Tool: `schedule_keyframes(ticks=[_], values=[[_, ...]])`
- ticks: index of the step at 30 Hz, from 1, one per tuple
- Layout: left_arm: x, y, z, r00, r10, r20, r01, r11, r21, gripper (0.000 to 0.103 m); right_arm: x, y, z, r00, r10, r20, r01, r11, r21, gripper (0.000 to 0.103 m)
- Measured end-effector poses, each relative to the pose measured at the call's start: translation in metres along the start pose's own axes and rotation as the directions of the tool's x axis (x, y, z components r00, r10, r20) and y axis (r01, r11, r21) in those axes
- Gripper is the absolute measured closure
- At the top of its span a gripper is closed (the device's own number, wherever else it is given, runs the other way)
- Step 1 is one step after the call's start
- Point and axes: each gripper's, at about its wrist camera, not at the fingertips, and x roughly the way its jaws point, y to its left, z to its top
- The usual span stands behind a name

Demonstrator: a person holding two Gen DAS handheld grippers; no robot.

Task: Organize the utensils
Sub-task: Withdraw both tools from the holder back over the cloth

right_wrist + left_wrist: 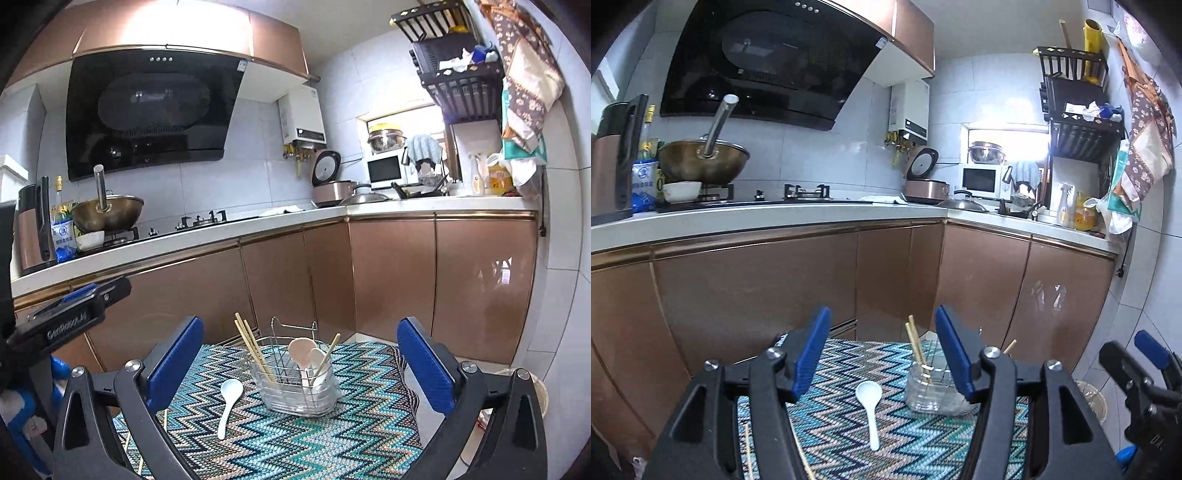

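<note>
A wire utensil caddy (295, 387) with a clear base stands on a zigzag-patterned cloth (332, 443). In it are upright chopsticks (253, 347), a pink spoon (301, 350) and a white spoon. Another white spoon (229, 402) lies loose on the cloth left of the caddy. Thin chopsticks (164, 424) lie at the cloth's near left edge. My right gripper (301, 325) is open wide, above and short of the caddy, holding nothing. My left gripper (882, 314) is also open and empty, with the loose spoon (870, 406) and caddy (934, 391) below it.
Brown cabinet doors (280, 280) stand just behind the cloth-covered table. The counter (184, 240) carries a wok, kettle, bottles and rice cooker. A round bin (1093, 398) sits on the floor at the right. The right gripper's body (1145, 373) is close beside the left one.
</note>
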Motion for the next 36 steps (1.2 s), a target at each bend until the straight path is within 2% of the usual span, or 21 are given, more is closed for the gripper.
schedule_keyframes(ticks=[8, 13, 21, 29, 36], values=[[-0.021, 0.020, -0.007, 1.000, 0.031, 0.002, -0.031, 0.999, -0.014, 0.045, -0.020, 0.010, -0.005, 1.000, -0.009, 0.016, 0.008, 1.000, 0.012, 0.000], [-0.025, 0.026, -0.011, 0.999, 0.047, 0.001, -0.047, 0.999, -0.007, 0.045, -0.026, 0.012, -0.007, 1.000, 0.013, 0.018, -0.014, 0.999, 0.038, 0.000], [-0.031, 0.033, -0.015, 1.000, 0.027, -0.003, -0.027, 1.000, -0.001, 0.045, -0.027, 0.017, -0.011, 0.999, 0.051, 0.001, -0.051, 0.998, 0.047, 0.000], [-0.024, 0.045, -0.020, 0.996, 0.068, -0.053, -0.069, 0.998, -0.004, 0.045, -0.022, 0.021, -0.015, 0.998, 0.056, -0.016, -0.055, 0.998, 0.027, 0.000], [-0.015, 0.047, -0.028, 0.992, 0.096, -0.076, -0.095, 0.995, 0.014, 0.045, -0.011, 0.026, -0.021, 0.996, 0.060, -0.066, -0.060, 0.998, 0.000, 0.000]])
